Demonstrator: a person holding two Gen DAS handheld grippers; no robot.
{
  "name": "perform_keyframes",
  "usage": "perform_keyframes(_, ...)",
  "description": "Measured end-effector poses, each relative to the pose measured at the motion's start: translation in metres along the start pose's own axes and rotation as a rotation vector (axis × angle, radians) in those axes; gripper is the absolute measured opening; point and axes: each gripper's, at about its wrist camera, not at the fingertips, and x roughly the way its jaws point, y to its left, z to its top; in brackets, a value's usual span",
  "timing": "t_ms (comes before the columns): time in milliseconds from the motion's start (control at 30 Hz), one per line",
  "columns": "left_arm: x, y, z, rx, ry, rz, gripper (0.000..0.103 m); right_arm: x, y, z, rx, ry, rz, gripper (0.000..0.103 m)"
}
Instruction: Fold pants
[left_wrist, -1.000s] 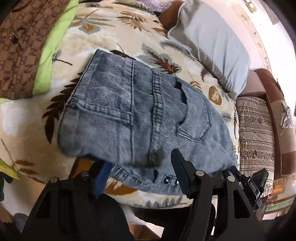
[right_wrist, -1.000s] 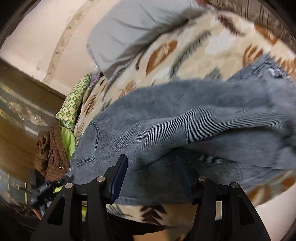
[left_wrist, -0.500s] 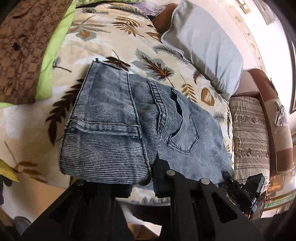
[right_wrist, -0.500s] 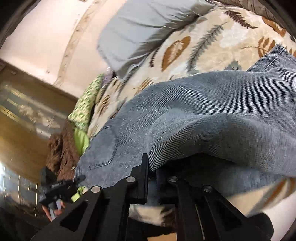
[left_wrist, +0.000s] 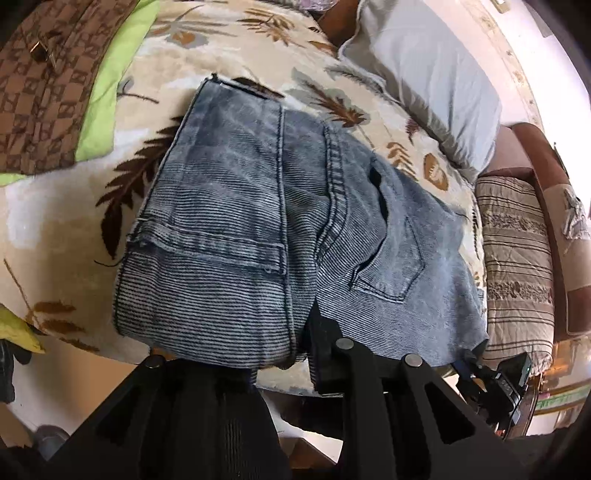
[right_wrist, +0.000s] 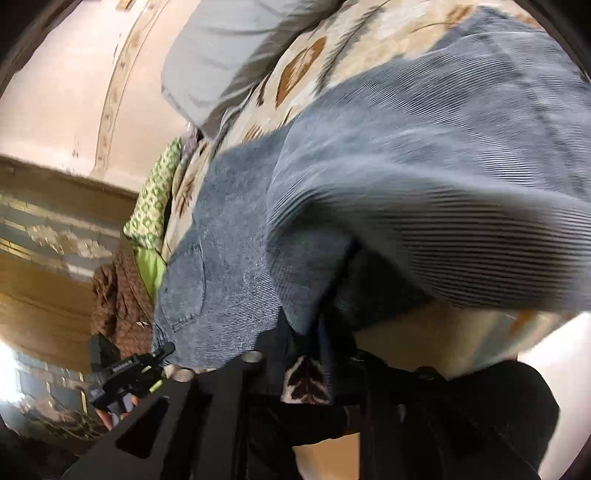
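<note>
No writing is legible. Left gripper (left_wrist: 295, 354) jaws clench the pants (left_wrist: 258, 221); right gripper (right_wrist: 306, 354) jaws, clenched half a second ago, have just been opening, denim between them.

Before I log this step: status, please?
Left hand-held gripper pinches jeans edge, jaws just loosened. Right hand-held gripper just opening, jeans between. Nothing in the way.

Daylight falls brightly from the right in the left wrist view, glaring on the pale wall and washing out the grey fabric pillow (left_wrist: 436, 74). That view is sharp; the right wrist view is smeared by motion blur. Both bend strongly towards dark, vignetted corners.
</note>
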Motion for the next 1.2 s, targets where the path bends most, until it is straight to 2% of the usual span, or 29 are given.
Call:
perform_keyframes(67,-0.001,0.001,0.001,-0.006,0.001,-0.014,0.019,-0.023,-0.016,0.000,0.055,-0.047,0.009,0.049)
perform_keyframes(233,0.004,0.000,0.004,-0.025,0.006,-0.017,0.022,-0.071,-0.074,0.003,0.278,-0.185,0.073,0.052)
perform_keyframes(300,0.005,-0.001,0.005,-0.035,0.010,-0.017,0.024,-0.078,-0.091,0.006,0.366,-0.225,0.111,0.055)
perform_keyframes(433,0.007,-0.003,0.006,-0.047,0.017,0.000,0.024,-0.075,-0.107,0.011,0.470,-0.263,0.176,0.055)
perform_keyframes(467,0.007,-0.002,0.007,-0.055,0.022,-0.001,0.024,-0.074,-0.110,0.012,0.496,-0.272,0.193,0.055)
perform_keyframes(500,0.007,-0.002,0.007,-0.061,0.025,-0.001,0.023,-0.073,-0.112,0.012,0.517,-0.276,0.191,0.046)
perform_keyframes(533,0.007,0.000,0.007,-0.069,0.022,0.001,0.018,-0.072,-0.112,0.012,0.522,-0.278,0.191,0.035)
perform_keyframes(567,0.006,0.000,0.008,-0.078,0.019,-0.004,0.017,-0.072,-0.110,0.014,0.515,-0.277,0.198,0.007)
perform_keyframes(633,0.003,-0.001,0.010,-0.085,0.012,-0.009,0.014,-0.077,-0.102,0.021,0.466,-0.290,0.165,0.005)
perform_keyframes(733,-0.006,-0.011,0.017,-0.082,-0.022,-0.015,0.012,-0.097,-0.078,0.058,0.336,-0.332,0.114,0.005)
perform_keyframes(800,-0.016,-0.021,0.020,-0.084,-0.059,-0.049,0.012,-0.120,-0.049,0.087,0.221,-0.386,0.134,0.004)
perform_keyframes(833,-0.022,-0.028,0.020,-0.067,-0.086,-0.055,0.012,-0.134,-0.025,0.098,0.113,-0.425,0.131,0.004)
perform_keyframes(900,-0.026,-0.038,0.016,-0.022,-0.107,-0.043,0.012,-0.150,0.007,0.104,-0.067,-0.484,0.078,0.004)
perform_keyframes(933,-0.024,-0.040,0.015,-0.008,-0.107,-0.033,0.012,-0.152,0.012,0.105,-0.113,-0.493,0.050,0.004)
perform_keyframes(1067,0.004,-0.021,-0.001,-0.017,-0.018,0.026,0.012,-0.127,-0.034,0.088,-0.049,-0.392,-0.075,0.004)
perform_keyframes(1133,0.016,-0.008,-0.005,-0.047,0.028,0.031,0.012,-0.109,-0.069,0.071,0.034,-0.326,-0.112,0.004)
perform_keyframes(1200,0.020,-0.003,-0.005,-0.061,0.035,0.022,0.012,-0.098,-0.091,0.058,0.072,-0.301,-0.132,0.004)
